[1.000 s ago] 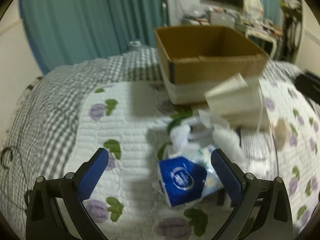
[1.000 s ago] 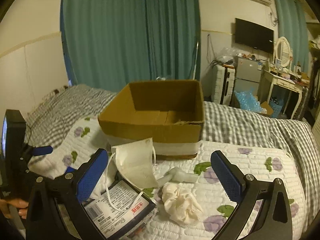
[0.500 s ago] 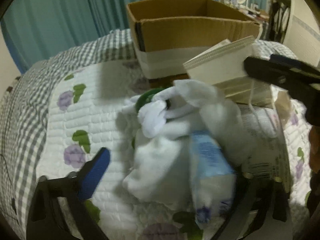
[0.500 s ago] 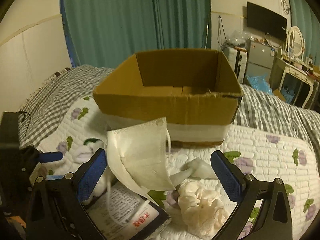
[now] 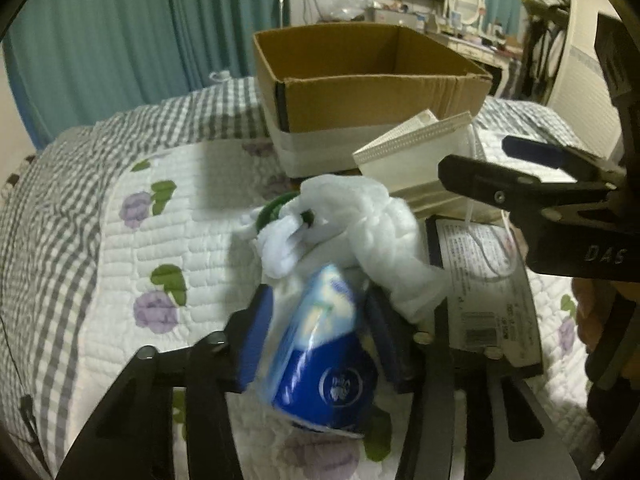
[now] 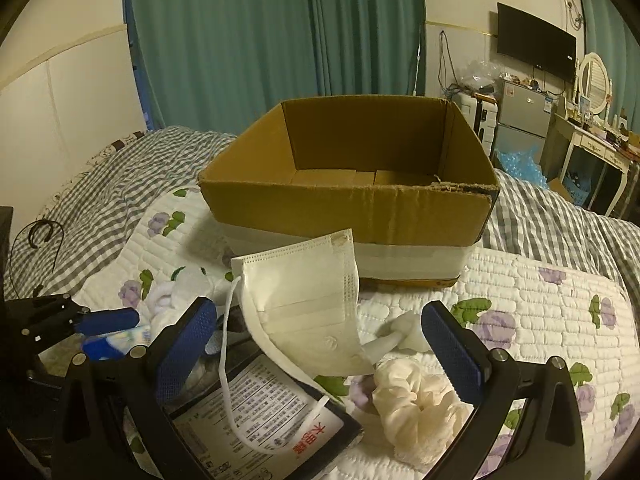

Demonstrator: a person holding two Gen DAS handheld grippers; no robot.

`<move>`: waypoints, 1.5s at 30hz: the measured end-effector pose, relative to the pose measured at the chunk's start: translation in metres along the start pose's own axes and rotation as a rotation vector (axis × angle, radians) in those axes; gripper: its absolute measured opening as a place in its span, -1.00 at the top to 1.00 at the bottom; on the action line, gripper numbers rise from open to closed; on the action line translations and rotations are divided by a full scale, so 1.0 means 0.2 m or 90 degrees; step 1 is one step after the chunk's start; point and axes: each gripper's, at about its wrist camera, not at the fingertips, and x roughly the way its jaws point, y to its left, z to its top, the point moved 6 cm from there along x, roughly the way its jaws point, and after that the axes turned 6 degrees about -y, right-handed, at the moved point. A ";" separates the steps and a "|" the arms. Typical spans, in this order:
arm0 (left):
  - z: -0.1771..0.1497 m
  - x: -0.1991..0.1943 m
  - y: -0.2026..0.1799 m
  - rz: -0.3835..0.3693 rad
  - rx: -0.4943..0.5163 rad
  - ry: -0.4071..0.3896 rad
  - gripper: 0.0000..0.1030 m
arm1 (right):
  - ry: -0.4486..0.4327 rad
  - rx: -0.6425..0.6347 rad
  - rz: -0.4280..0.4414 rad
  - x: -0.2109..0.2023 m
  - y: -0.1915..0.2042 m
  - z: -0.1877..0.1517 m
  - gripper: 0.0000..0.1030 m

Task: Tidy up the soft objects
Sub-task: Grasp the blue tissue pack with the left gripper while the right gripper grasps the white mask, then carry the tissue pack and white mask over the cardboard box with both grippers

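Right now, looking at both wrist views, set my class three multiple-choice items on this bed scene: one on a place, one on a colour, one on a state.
1. Where is the cardboard box?
A. on the bed, behind the face mask
B. on the floor
C. on the desk

2. What colour is the tissue pack?
A. red
B. blue and white
C. green

3. What state is the right gripper in?
A. shut on the mask
B. shut on the scrunchie
C. open

Answers: 1 A, it sits on the quilt beyond the mask; 2 B, blue wrapper with white; 3 C, its fingers stand wide apart, holding nothing.
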 end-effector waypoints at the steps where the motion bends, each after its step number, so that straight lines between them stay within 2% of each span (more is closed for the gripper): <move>1: 0.00 0.00 0.01 -0.004 -0.003 0.002 0.23 | 0.002 0.001 0.001 0.00 0.00 -0.01 -1.00; 3: -0.02 -0.01 0.02 -0.017 -0.010 0.009 0.40 | 0.009 0.003 0.005 0.01 0.01 -0.02 -1.00; 9: -0.04 -0.06 0.04 -0.028 -0.030 0.019 0.56 | 0.016 0.002 0.023 0.02 0.03 -0.05 -0.94; 10: -0.04 -0.07 0.04 -0.028 -0.032 0.020 0.57 | 0.015 0.003 0.031 0.02 0.05 -0.04 -0.78; 11: -0.04 -0.07 0.05 -0.025 -0.032 0.021 0.58 | 0.018 0.006 0.038 0.02 0.05 -0.04 -0.50; 12: -0.04 -0.08 0.05 -0.021 -0.032 0.020 0.58 | 0.023 0.007 0.043 0.02 0.06 -0.05 -0.36; 14: -0.04 -0.09 0.06 -0.017 -0.034 0.017 0.58 | 0.030 -0.003 0.034 0.03 0.07 -0.06 0.20; 15: -0.04 -0.10 0.07 -0.015 -0.034 0.015 0.58 | 0.031 -0.009 0.033 0.03 0.08 -0.07 0.37; 16: -0.04 -0.10 0.08 -0.012 -0.036 0.013 0.59 | 0.030 -0.012 0.035 0.02 0.09 -0.07 0.70; 17: -0.04 -0.11 0.08 -0.011 -0.037 0.012 0.59 | 0.027 -0.010 0.038 0.01 0.09 -0.07 0.87; 20: -0.03 -0.12 0.10 -0.006 -0.040 0.008 0.61 | 0.017 0.003 0.057 -0.03 0.09 -0.06 0.93; 25: -0.01 -0.17 0.11 0.008 -0.037 -0.013 0.61 | -0.023 0.001 0.057 -0.13 0.11 -0.01 0.93; 33: 0.08 -0.30 0.08 0.053 0.003 -0.092 0.61 | -0.077 0.003 0.048 -0.32 0.11 0.08 0.93; 45: 0.21 -0.52 0.06 0.075 0.011 -0.182 0.61 | -0.155 -0.014 0.013 -0.69 0.11 0.19 0.93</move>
